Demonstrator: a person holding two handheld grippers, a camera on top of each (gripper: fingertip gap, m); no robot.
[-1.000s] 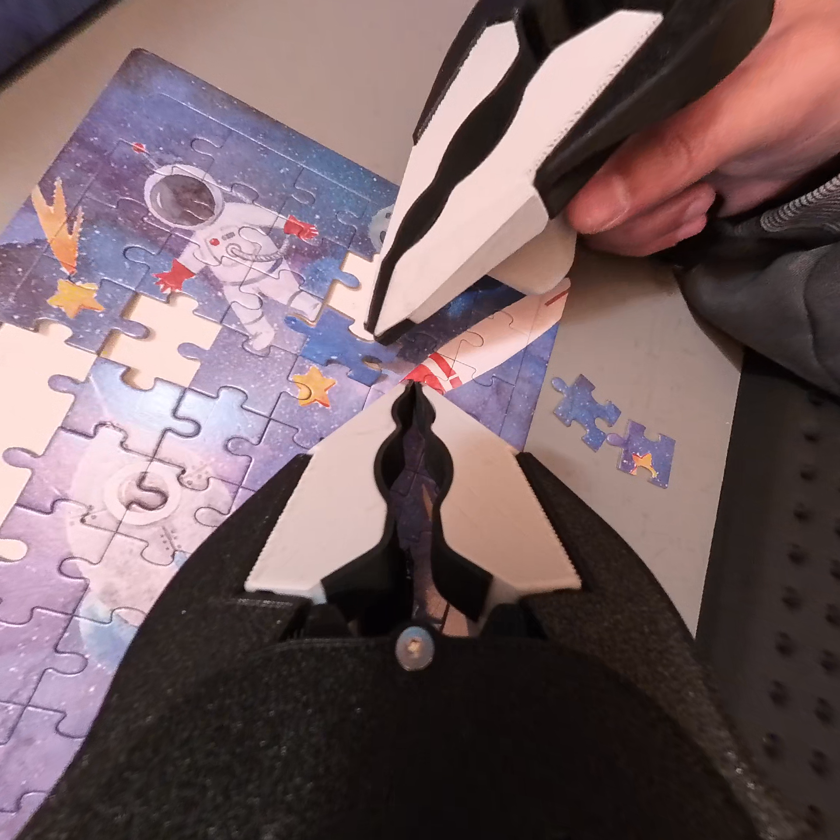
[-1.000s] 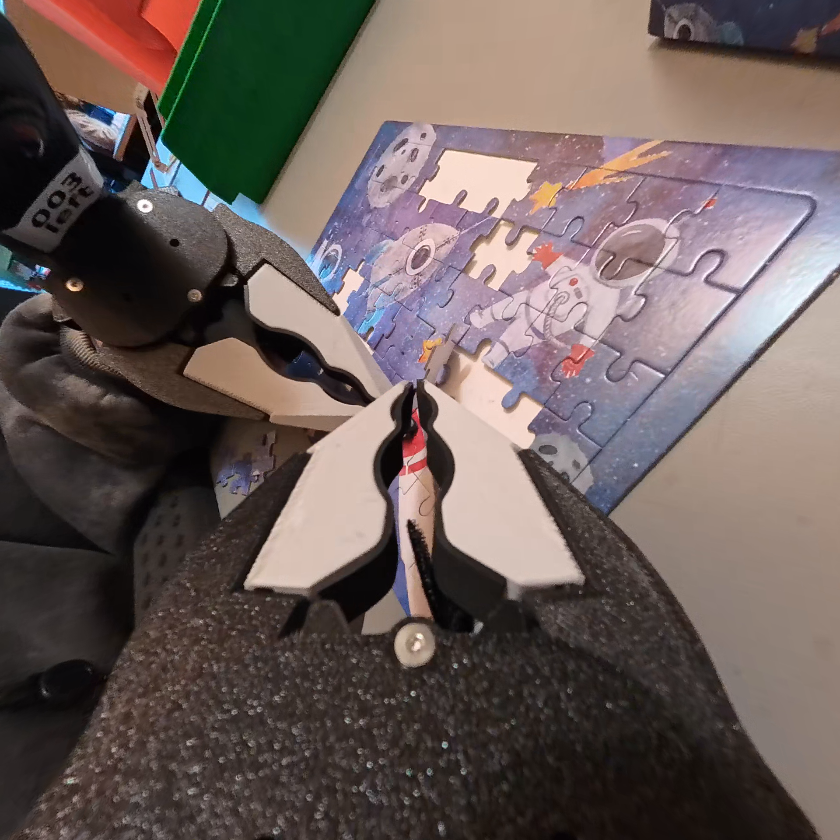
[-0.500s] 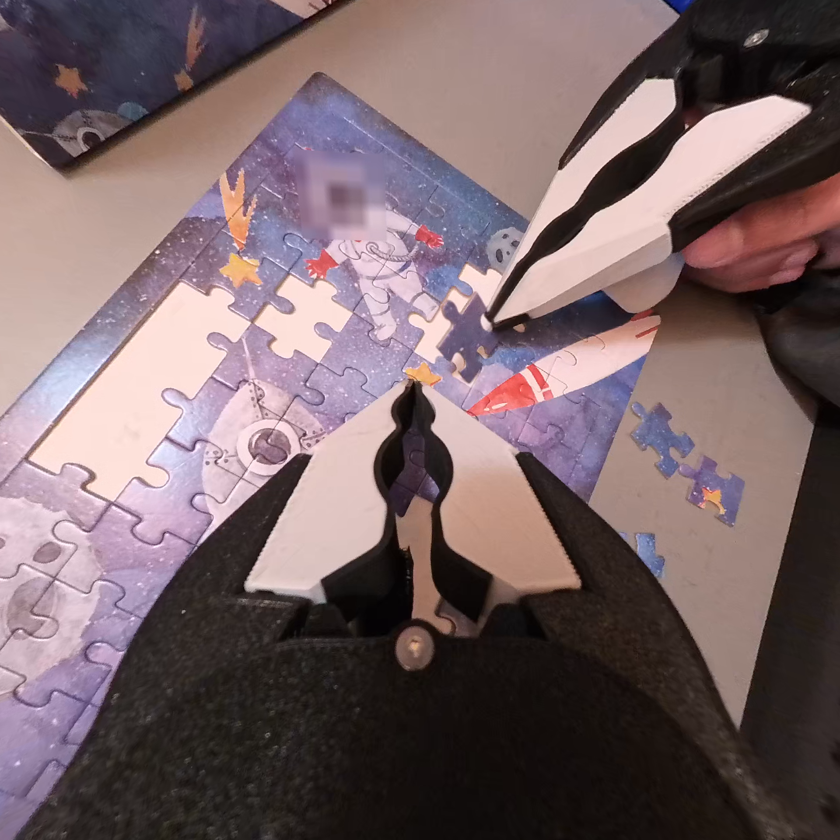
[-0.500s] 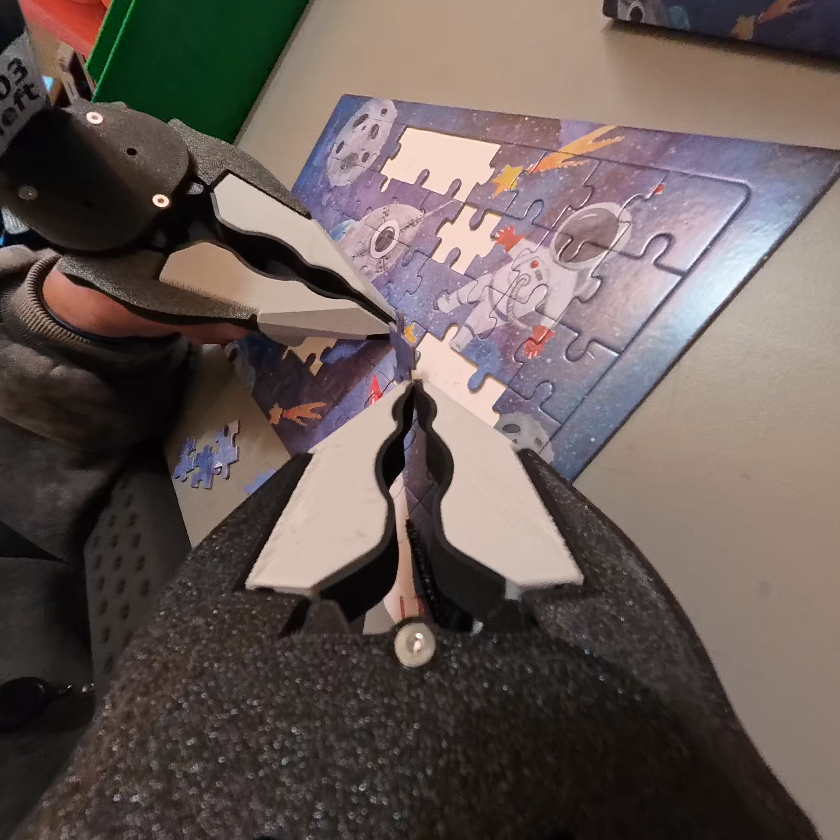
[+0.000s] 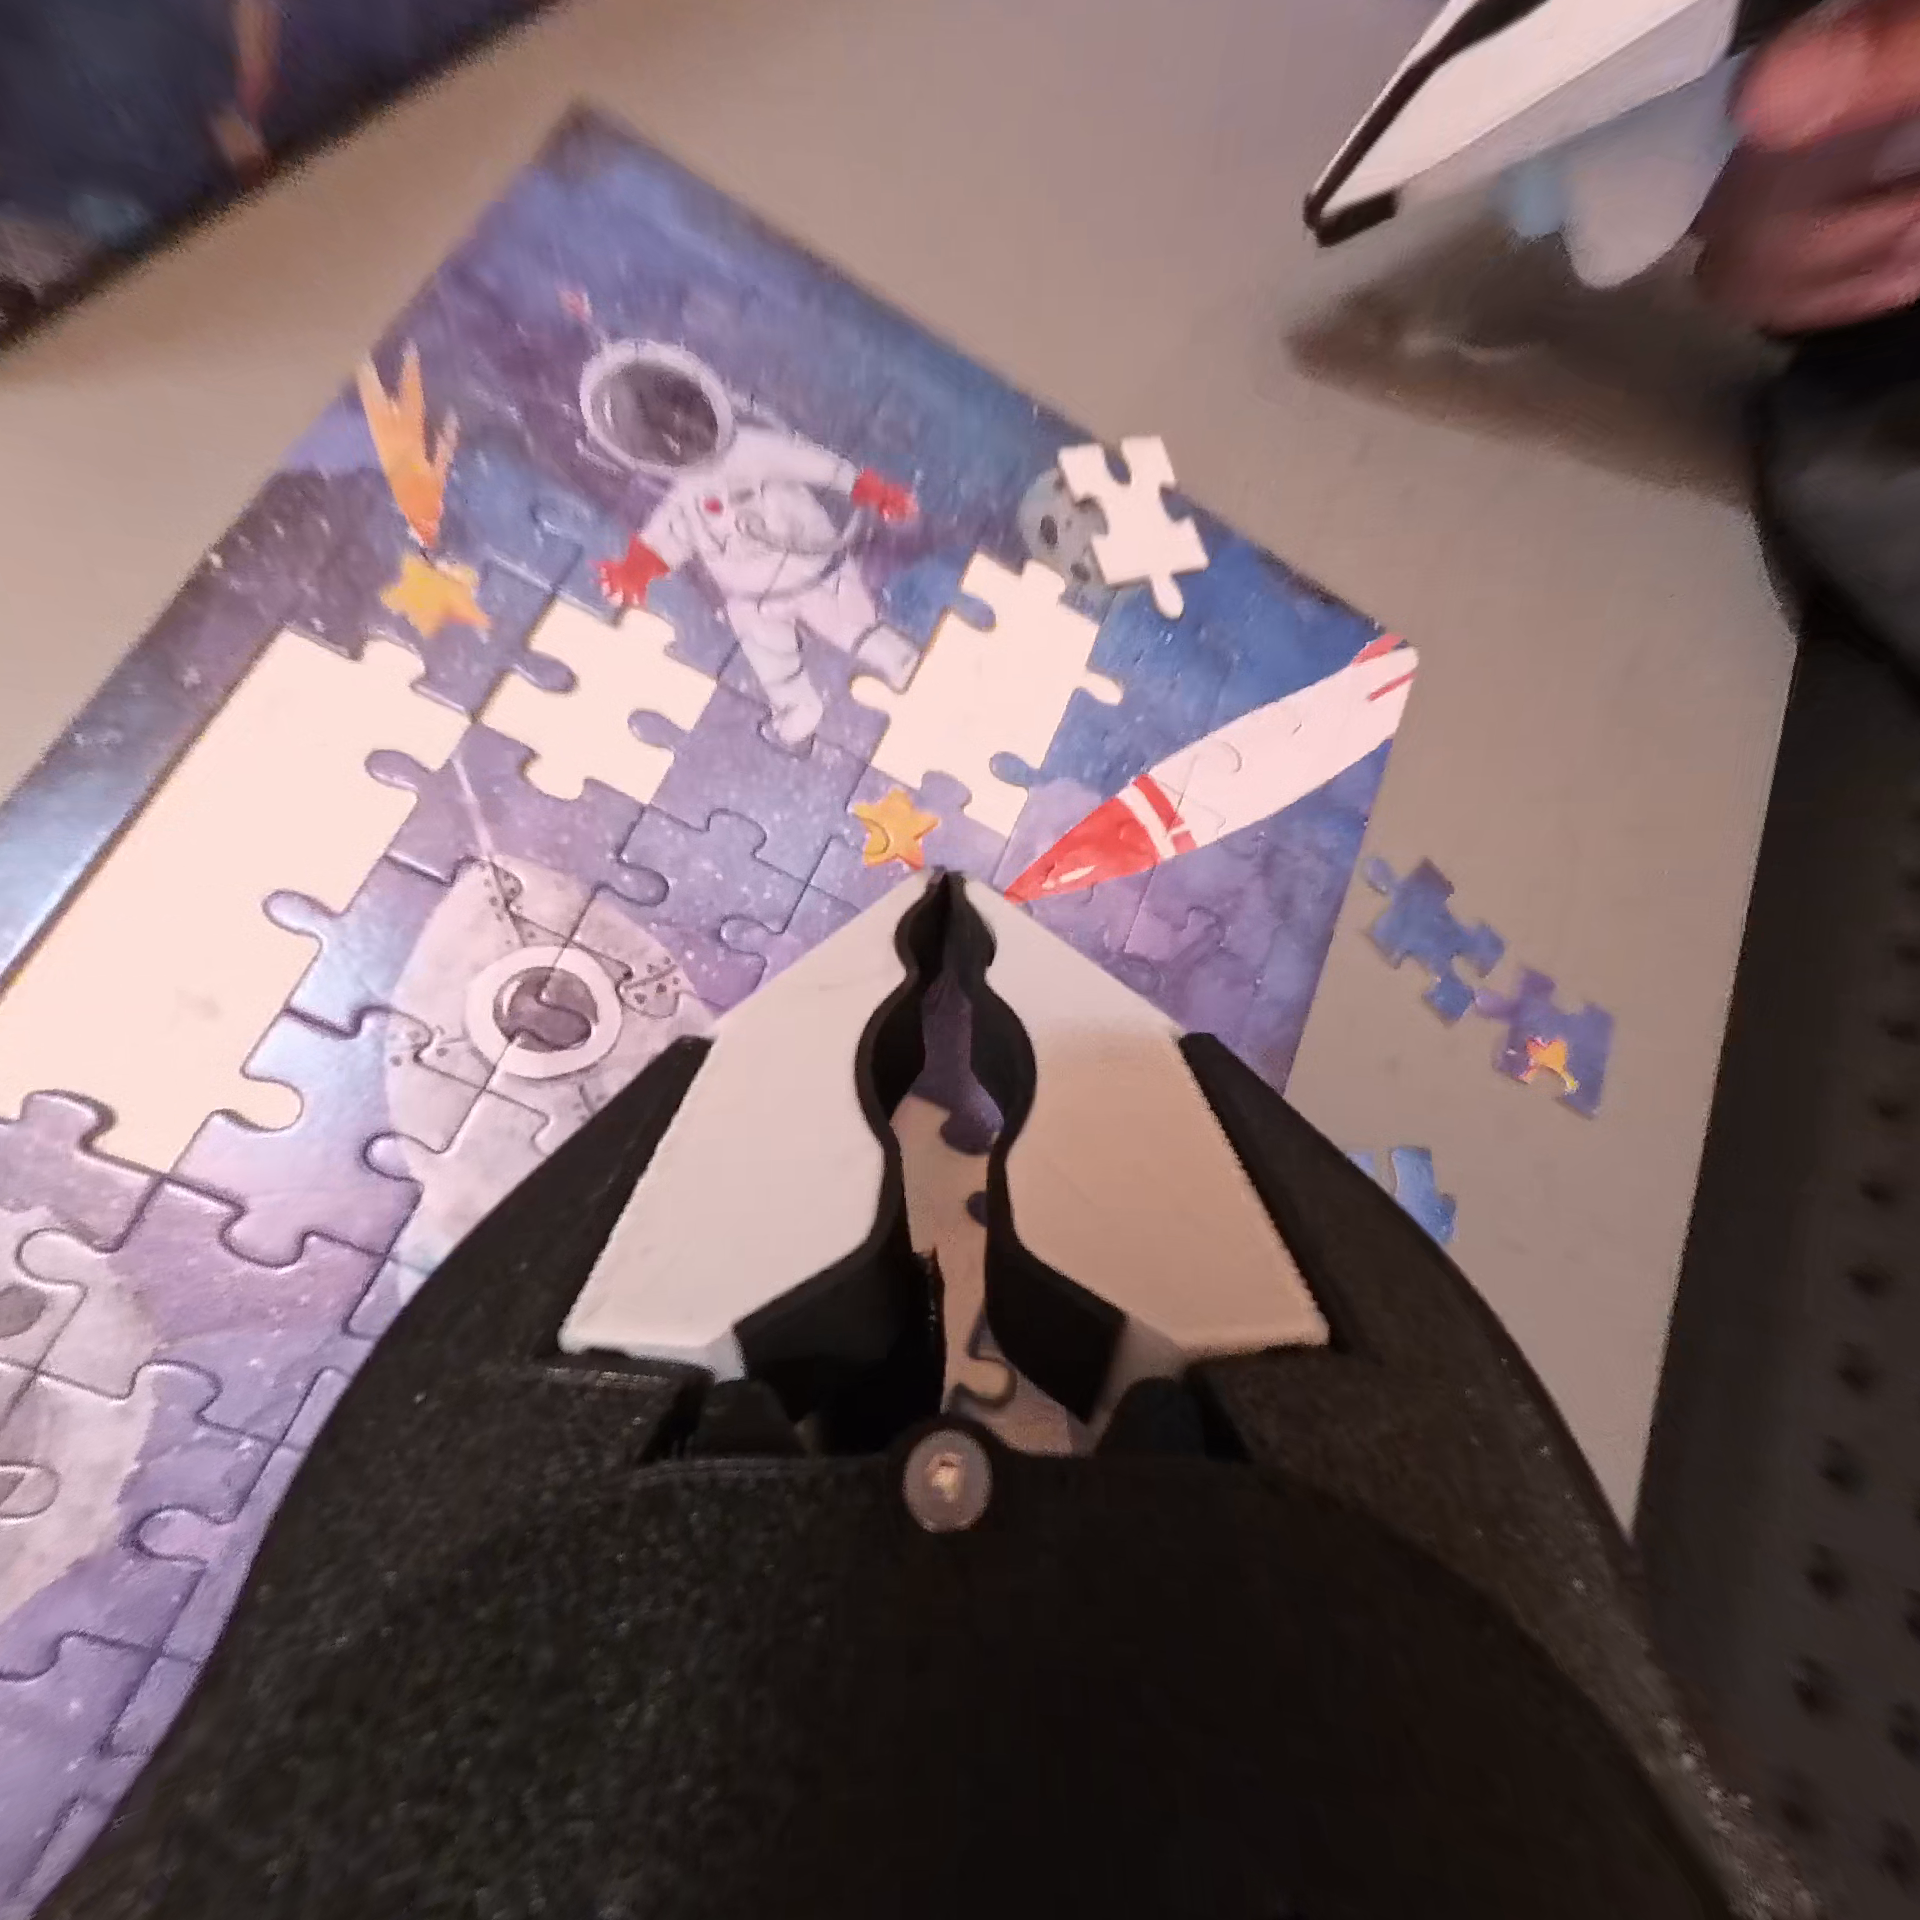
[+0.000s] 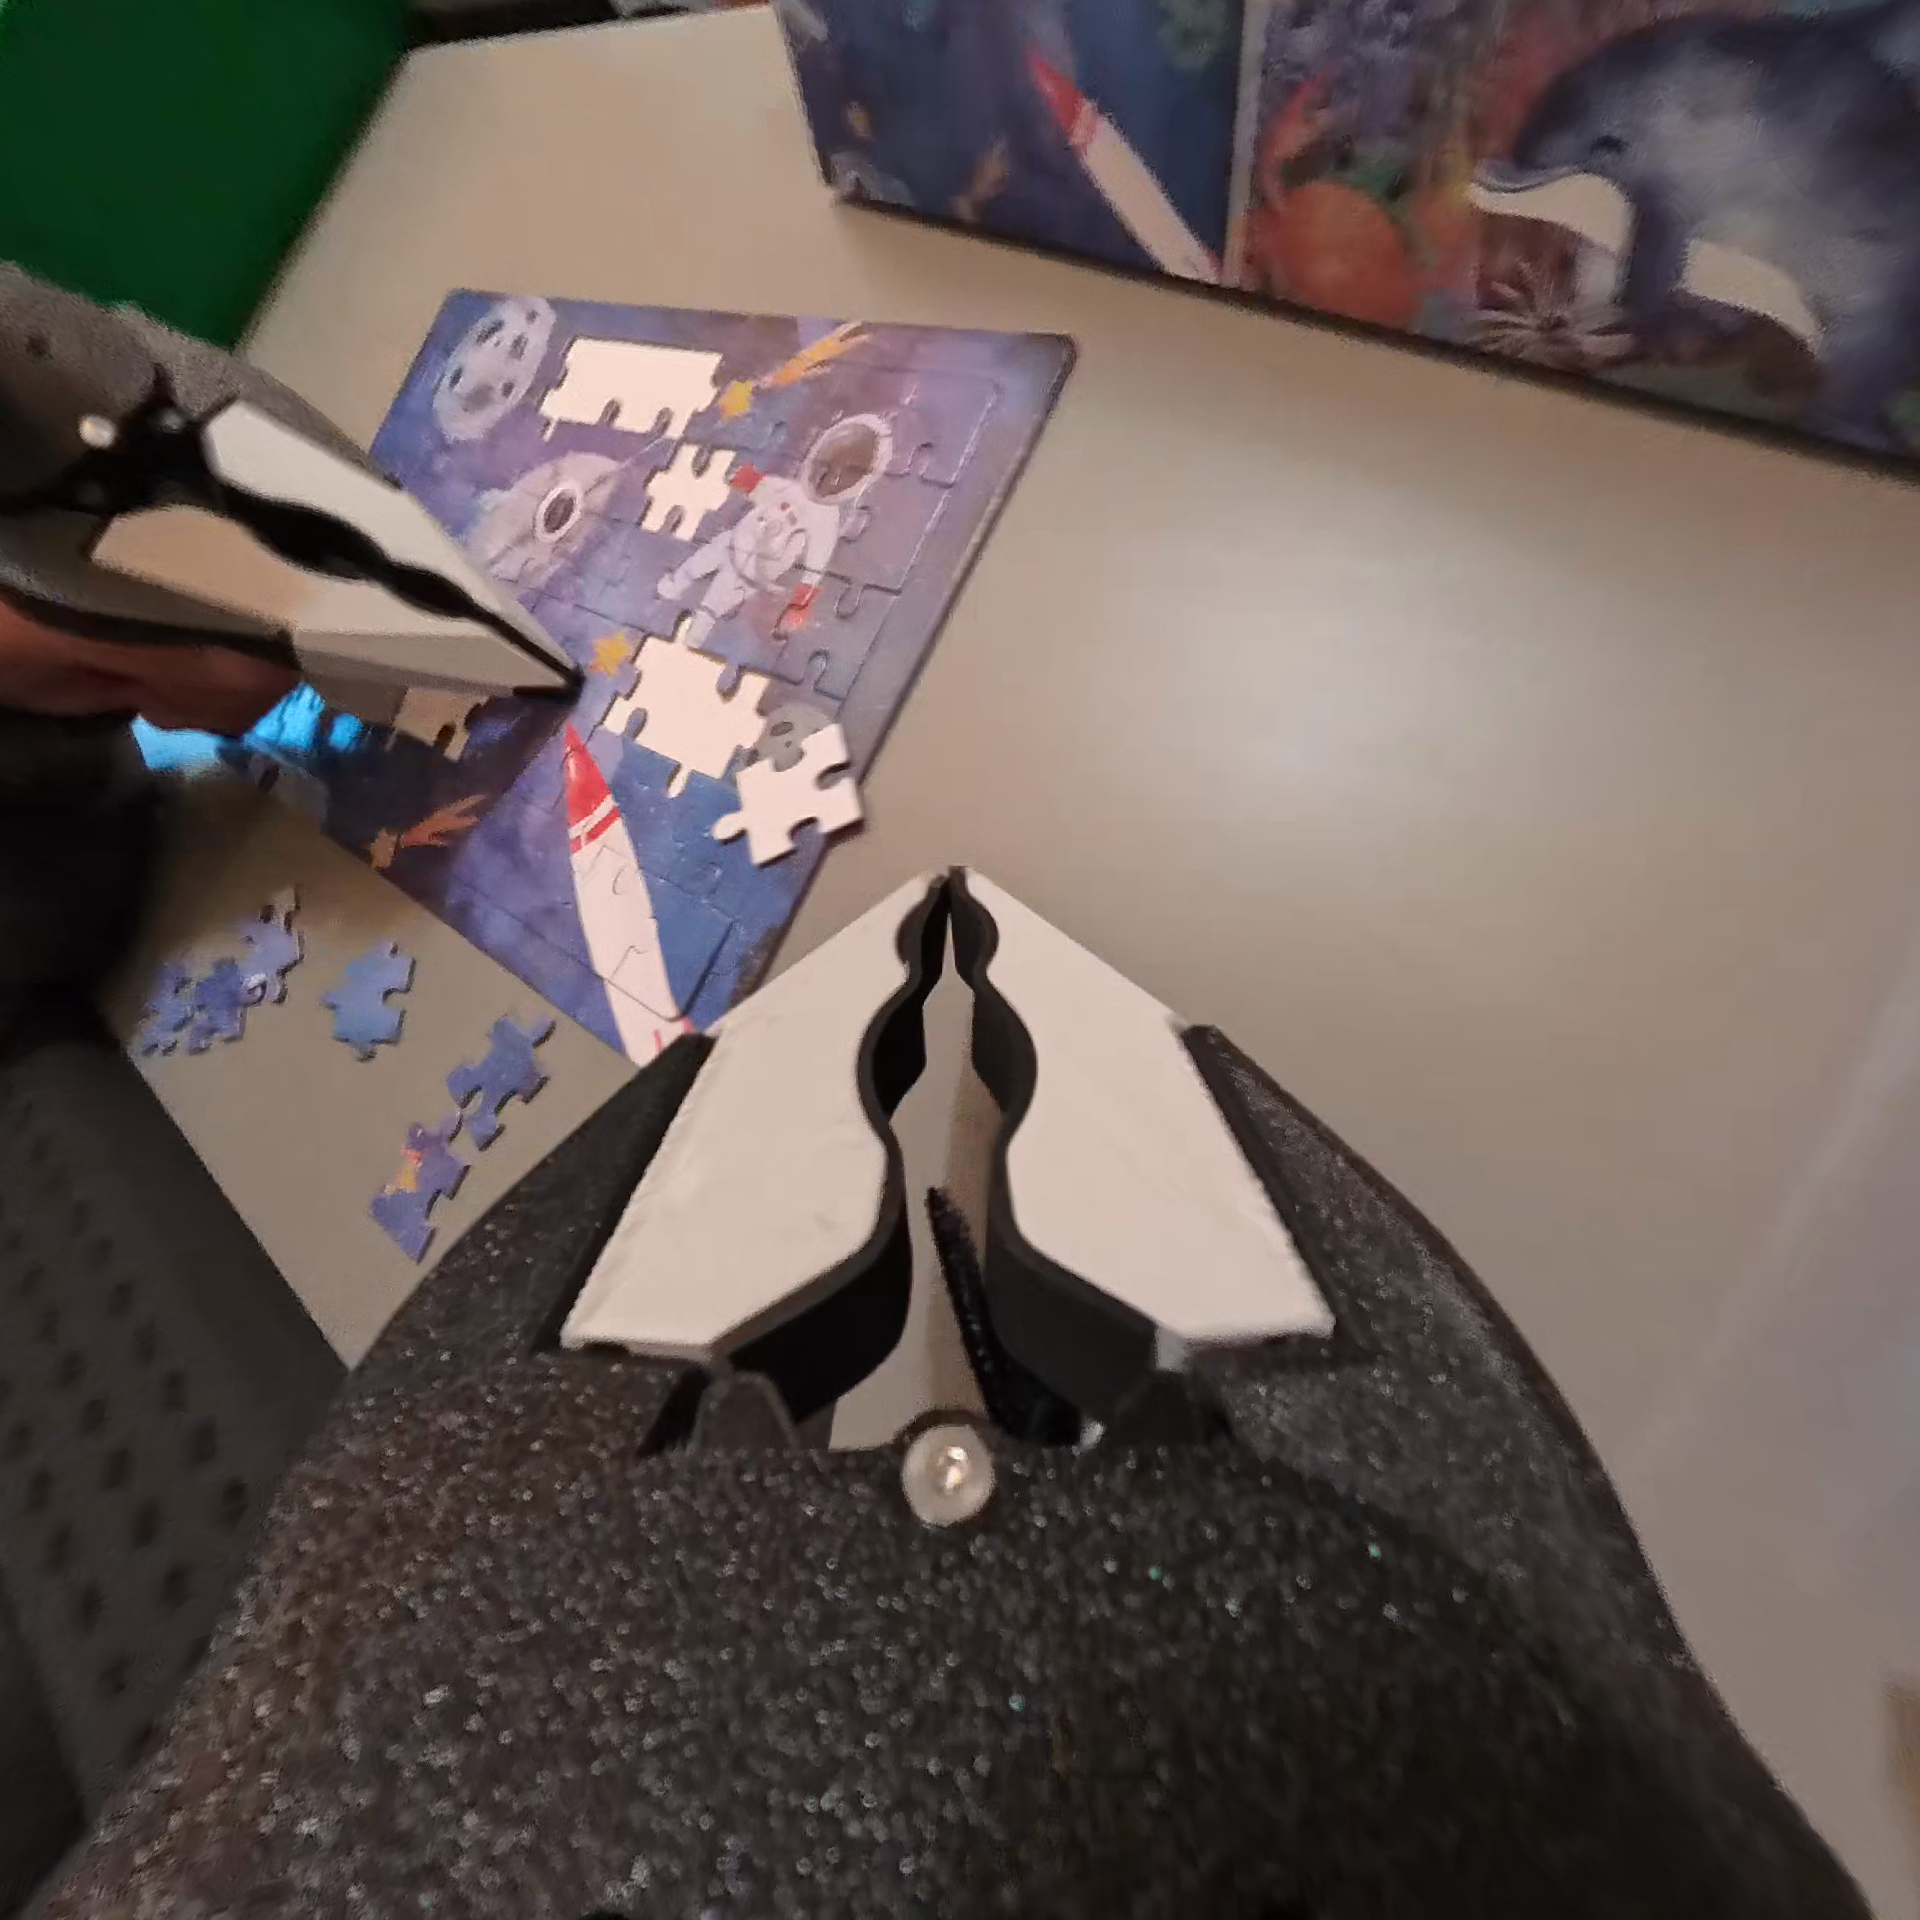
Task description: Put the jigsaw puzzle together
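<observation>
The table (image 6: pixel 1351 675) is beige and carries everything. On it the puzzle (image 5: pixel 727 883) lies flat: a blue and purple space picture with an astronaut (image 5: pixel 748 520), a red and white rocket (image 5: pixel 1226 790), yellow stars and a grey planet. It is not complete. Several white gaps (image 5: pixel 239 810) show where pieces are missing, one long gap at the left side and smaller ones near the astronaut. One piece (image 5: pixel 1132 530) lies upside down, white side up, on the puzzle's edge beside the small grey moon and just next to a gap. A few loose pieces (image 6: pixel 364 997) with the blue side up lie on the table beside the puzzle, close to the dark perforated mat (image 6: pixel 125 1299). Two picture boxes (image 6: pixel 1455 156) stand at the far side of the table, well apart from the puzzle.

The left tongs (image 5: pixel 943 883) are pressed together with nothing between the tips. They hover over the puzzle, with the tips near the red end of the rocket and one yellow star. The right tongs (image 6: pixel 951 878) are also pressed together and hold nothing. They are off the puzzle, over bare table near its corner, and the white piece lies a little in front of their tips.
</observation>
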